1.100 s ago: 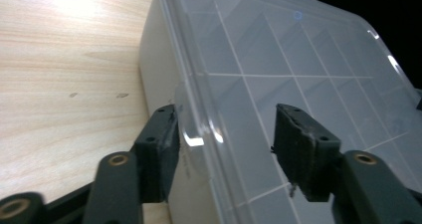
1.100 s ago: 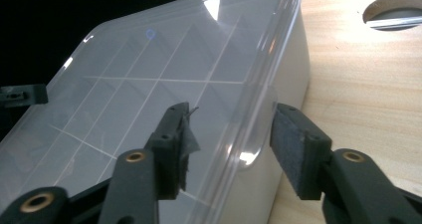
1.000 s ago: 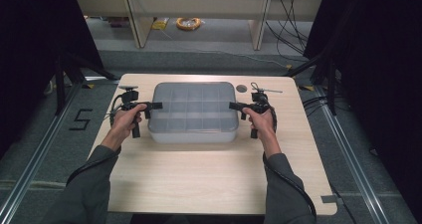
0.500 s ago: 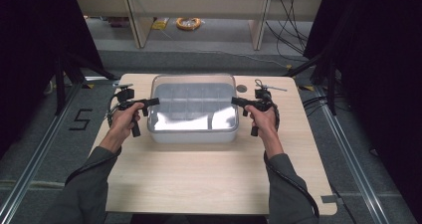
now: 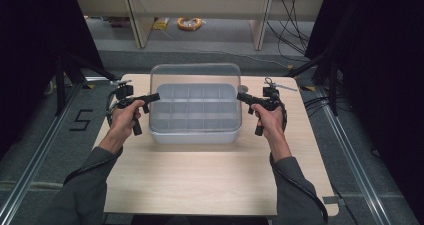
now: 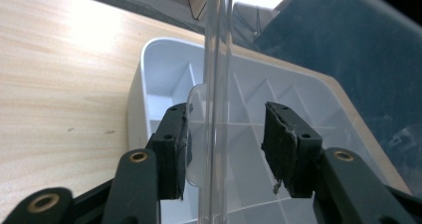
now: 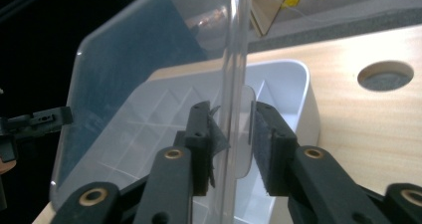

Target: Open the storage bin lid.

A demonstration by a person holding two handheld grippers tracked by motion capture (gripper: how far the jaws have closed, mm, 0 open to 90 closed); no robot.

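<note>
In the middle of the high view, you held the clear lid (image 5: pixel 196 92) lifted at a tilt over the white divided bin (image 5: pixel 195 127), its far edge raised toward the top of the frame and its near edge low over the bin's front rim. Your left gripper (image 5: pixel 150 98) pinched the lid's left side, and in the left gripper view the jaws had just closed on the lid's small tab (image 6: pixel 198 134) with the clear rim running up between the pads. Your right gripper (image 5: pixel 243 97) had likewise just closed and clamped the right side; in the right gripper view its pads (image 7: pixel 266 149) squeezed the matching tab.

The bin sat toward the far half of the wooden table (image 5: pixel 200 185), leaving bare wood across the lower frame and narrow strips at either side. A round hole (image 7: pixel 385 75) lay in the tabletop just beyond the bin's right end. Beyond the far table edge, shelf legs (image 5: pixel 260 20) and a yellow coil (image 5: pixel 189 23) stood on the floor at the top of the frame.
</note>
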